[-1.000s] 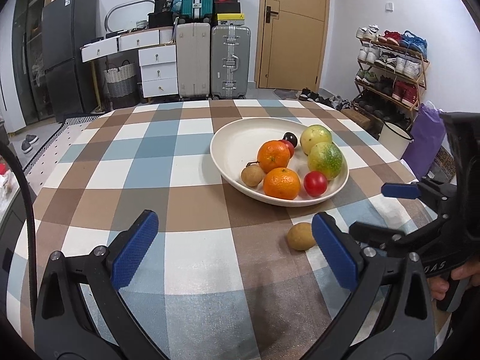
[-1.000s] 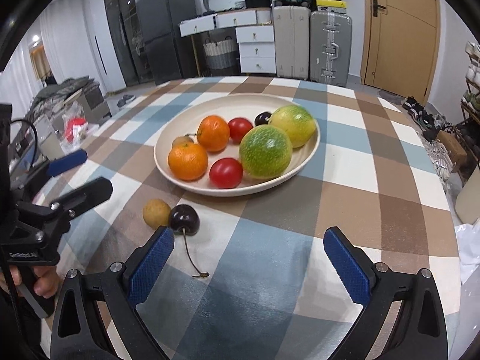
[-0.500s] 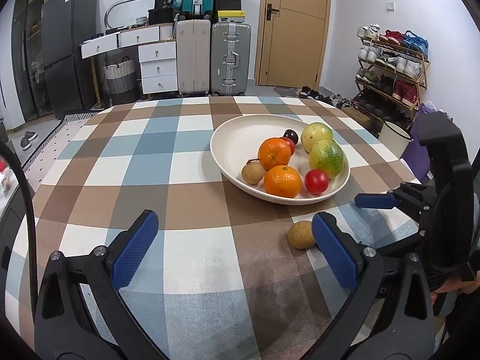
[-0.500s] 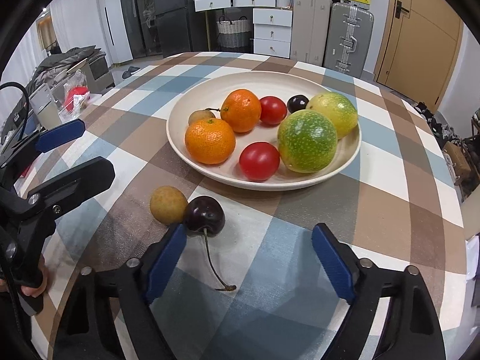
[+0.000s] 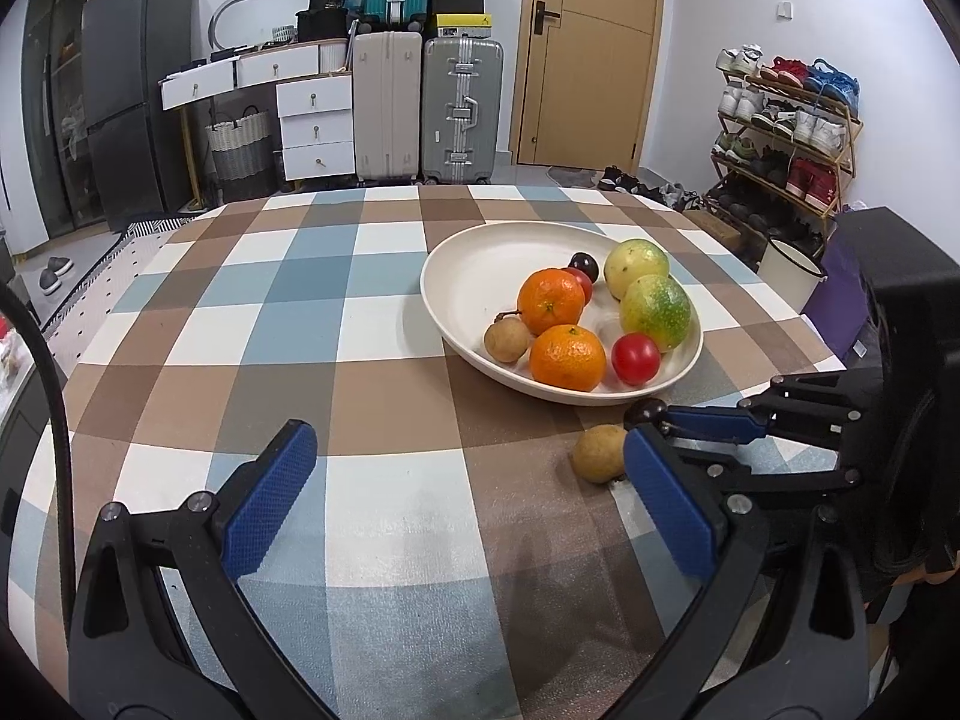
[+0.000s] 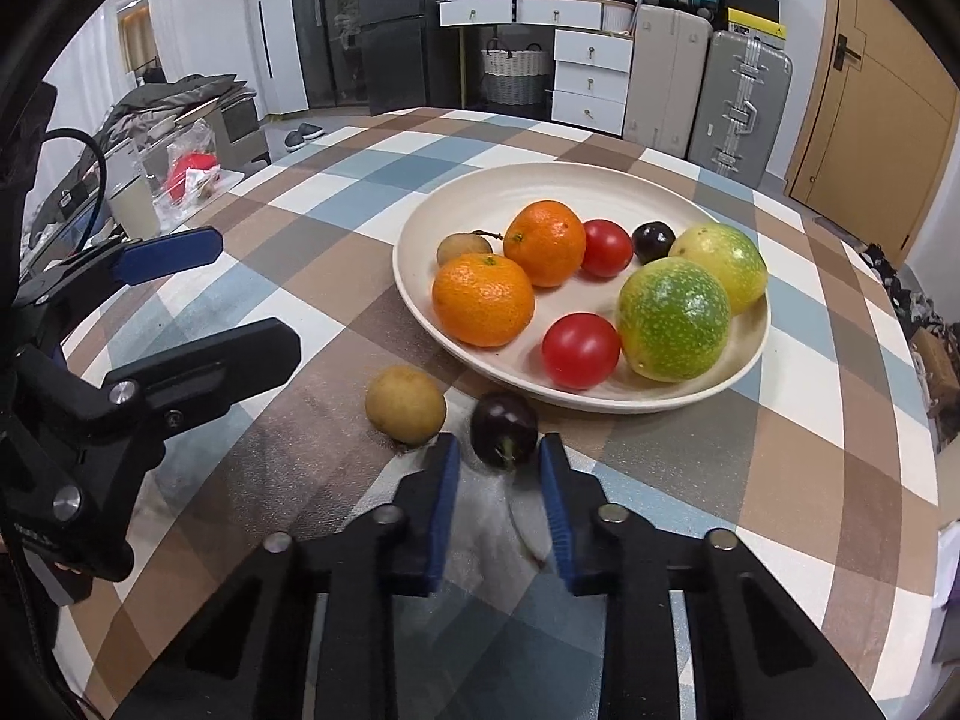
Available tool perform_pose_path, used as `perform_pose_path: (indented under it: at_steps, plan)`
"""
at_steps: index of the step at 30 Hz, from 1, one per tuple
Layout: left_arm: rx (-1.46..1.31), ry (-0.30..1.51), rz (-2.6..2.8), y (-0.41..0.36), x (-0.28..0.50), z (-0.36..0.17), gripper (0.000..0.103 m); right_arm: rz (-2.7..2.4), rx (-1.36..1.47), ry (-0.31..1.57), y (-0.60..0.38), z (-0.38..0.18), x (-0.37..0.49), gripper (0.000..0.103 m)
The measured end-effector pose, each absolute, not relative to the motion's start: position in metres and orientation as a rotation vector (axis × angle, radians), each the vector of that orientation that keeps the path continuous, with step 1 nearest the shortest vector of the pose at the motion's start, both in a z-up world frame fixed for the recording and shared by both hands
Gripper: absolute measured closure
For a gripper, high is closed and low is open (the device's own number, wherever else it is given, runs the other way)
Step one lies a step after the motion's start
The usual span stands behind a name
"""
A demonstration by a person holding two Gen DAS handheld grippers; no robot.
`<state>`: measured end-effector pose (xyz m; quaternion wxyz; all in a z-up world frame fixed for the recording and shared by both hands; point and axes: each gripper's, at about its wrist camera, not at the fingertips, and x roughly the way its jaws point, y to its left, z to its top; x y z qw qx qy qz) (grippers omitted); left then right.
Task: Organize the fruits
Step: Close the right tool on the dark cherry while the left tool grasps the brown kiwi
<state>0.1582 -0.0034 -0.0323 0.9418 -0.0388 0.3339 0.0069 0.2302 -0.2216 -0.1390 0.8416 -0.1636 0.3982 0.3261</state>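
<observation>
A: Right gripper (image 6: 499,468) – state?
B: Jaws narrowed to a slim gap, low over the checked tablecloth (image 6: 750,456). The dark cherry (image 6: 503,427) sits at the fingertips, just past the blue pads (image 6: 445,498); whether the pads touch it or pinch the stem, can't tell.

A: Left gripper (image 5: 468,483)?
B: Wide open, holding nothing, hovering over bare cloth nearer the camera.

A: What's crowding the cherry?
B: Small brown fruit (image 6: 406,403) just left of it, near but apart. Right behind it is the near rim of the cream plate (image 6: 480,198). In the left wrist view the right tool's finger covers most of the cherry.

A: Plate contents?
B: Two oranges (image 6: 483,300), two red tomatoes (image 6: 581,350), a green-speckled passion fruit (image 6: 673,318) with a yellower one (image 6: 720,258) behind it, another dark cherry (image 6: 653,241) at the far side, one more small brown fruit (image 6: 462,249) at the left.

A: Background?
B: Suitcases (image 5: 462,108), white drawers, wooden door (image 5: 591,54), shoe rack (image 5: 780,138) far right – all well off the table.
</observation>
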Motion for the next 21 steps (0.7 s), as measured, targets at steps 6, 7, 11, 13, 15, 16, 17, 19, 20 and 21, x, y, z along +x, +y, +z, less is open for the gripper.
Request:
perform_pose_path:
  at_steps: [6, 7, 11, 13, 15, 16, 17, 19, 20, 21]
  plan:
    - [-0.075, 0.699, 0.0, -0.006, 0.161, -0.035, 0.001, 0.706, -0.335, 0.834, -0.226, -0.137, 0.226, 0.082]
    - [-0.072, 0.706, -0.004, -0.007, 0.161, -0.036, 0.001, 0.709, -0.334, 0.833, -0.228, -0.137, 0.226, 0.082]
    - [-0.07, 0.76, -0.047, -0.012, 0.168, -0.042, 0.001, 0.712, -0.333, 0.837, -0.234, -0.137, 0.223, 0.082]
    - [-0.057, 0.771, -0.059, -0.016, 0.17, -0.044, 0.001, 0.71, -0.324, 0.839, -0.239, -0.136, 0.223, 0.082]
    - [-0.041, 0.787, -0.077, -0.02, 0.173, -0.046, 0.001, 0.707, -0.32, 0.838, -0.244, -0.135, 0.222, 0.082]
    - [-0.035, 0.798, -0.085, -0.022, 0.174, -0.047, 0.001, 0.708, -0.321, 0.842, -0.246, -0.135, 0.222, 0.082]
    - [-0.035, 0.815, -0.099, -0.026, 0.177, -0.049, 0.002, 0.709, -0.322, 0.842, -0.249, -0.135, 0.221, 0.082]
    - [-0.033, 0.841, -0.12, -0.03, 0.182, -0.053, 0.008, 0.707, -0.323, 0.842, -0.253, -0.135, 0.219, 0.082]
    - [-0.03, 0.852, -0.127, -0.032, 0.185, -0.055, 0.013, 0.707, -0.322, 0.842, -0.255, -0.135, 0.218, 0.082]
    - [-0.025, 0.864, -0.133, -0.034, 0.187, -0.057, 0.016, 0.708, -0.32, 0.841, -0.257, -0.135, 0.217, 0.082]
